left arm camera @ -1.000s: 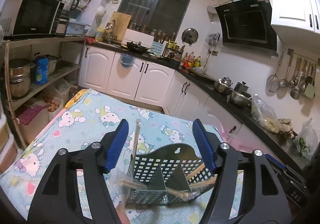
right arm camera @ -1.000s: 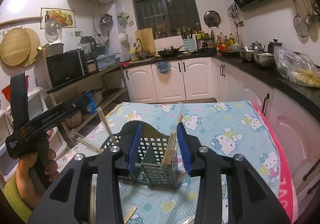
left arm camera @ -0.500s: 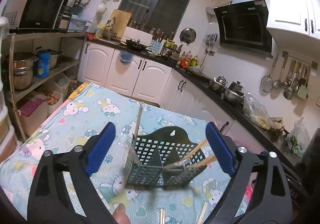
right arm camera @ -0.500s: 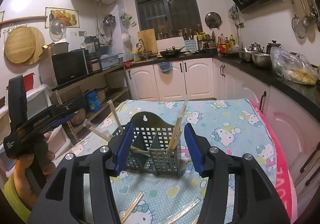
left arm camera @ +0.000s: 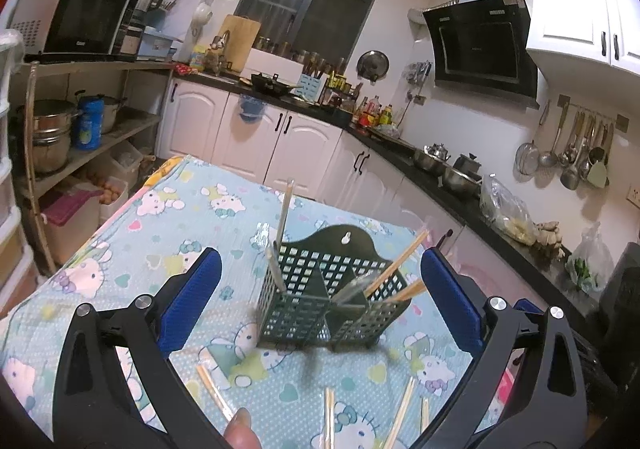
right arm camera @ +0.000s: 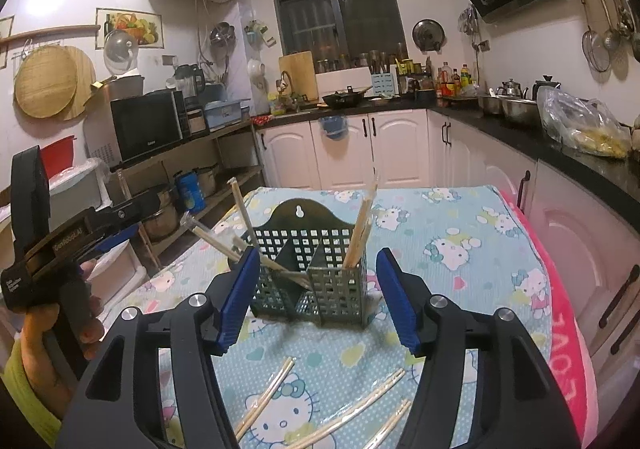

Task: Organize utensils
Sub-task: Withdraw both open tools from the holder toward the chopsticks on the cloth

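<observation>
A: Chopsticks, thin wrapped wooden pairs, are lying at six o'clock of the dark perforated plastic caddy on the table.

B: Light, slippery sleeves; mid-length pinching is looking safest. Left gripper and right gripper are opening, empty.

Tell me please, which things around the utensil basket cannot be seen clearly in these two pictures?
- Wrapped chopsticks on the tablecloth: right wrist view, lower ends cut off by the frame edge and the right gripper.
- Utensil basket floor: both views, hidden by its perforated walls.
- Basket's right compartment contents: left wrist view, blurred.
- Left gripper holds nothing; jaws opening.
</observation>
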`<state>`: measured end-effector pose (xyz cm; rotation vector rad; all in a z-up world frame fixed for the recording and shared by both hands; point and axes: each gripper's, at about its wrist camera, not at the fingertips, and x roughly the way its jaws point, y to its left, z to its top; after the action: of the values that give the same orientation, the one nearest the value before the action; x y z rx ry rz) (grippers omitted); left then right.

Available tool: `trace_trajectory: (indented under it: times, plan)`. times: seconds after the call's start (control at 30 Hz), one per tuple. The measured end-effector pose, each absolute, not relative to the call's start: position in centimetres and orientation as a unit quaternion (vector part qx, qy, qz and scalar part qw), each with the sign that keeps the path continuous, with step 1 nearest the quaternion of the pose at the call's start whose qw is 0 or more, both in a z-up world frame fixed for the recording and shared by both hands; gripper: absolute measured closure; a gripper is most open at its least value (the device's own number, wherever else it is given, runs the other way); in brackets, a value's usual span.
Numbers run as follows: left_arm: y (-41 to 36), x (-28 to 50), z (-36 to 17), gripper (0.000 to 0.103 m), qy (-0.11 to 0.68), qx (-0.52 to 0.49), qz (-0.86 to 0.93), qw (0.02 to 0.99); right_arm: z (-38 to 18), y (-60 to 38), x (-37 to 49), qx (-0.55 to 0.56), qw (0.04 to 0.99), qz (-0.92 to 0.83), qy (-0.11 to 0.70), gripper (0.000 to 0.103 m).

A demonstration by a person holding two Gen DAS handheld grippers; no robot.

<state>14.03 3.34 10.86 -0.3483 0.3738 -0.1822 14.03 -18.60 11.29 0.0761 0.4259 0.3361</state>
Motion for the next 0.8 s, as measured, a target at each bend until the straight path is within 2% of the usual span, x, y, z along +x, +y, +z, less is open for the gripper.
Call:
trace_trajectory:
  times: [0.8]
  plan:
    - [4.0,11.0,6.1,0.012,0.249,-0.155,-0.071,0.954,7.6,-19.3,11.7,0.024,0.951,0.165,0.261,0.045]
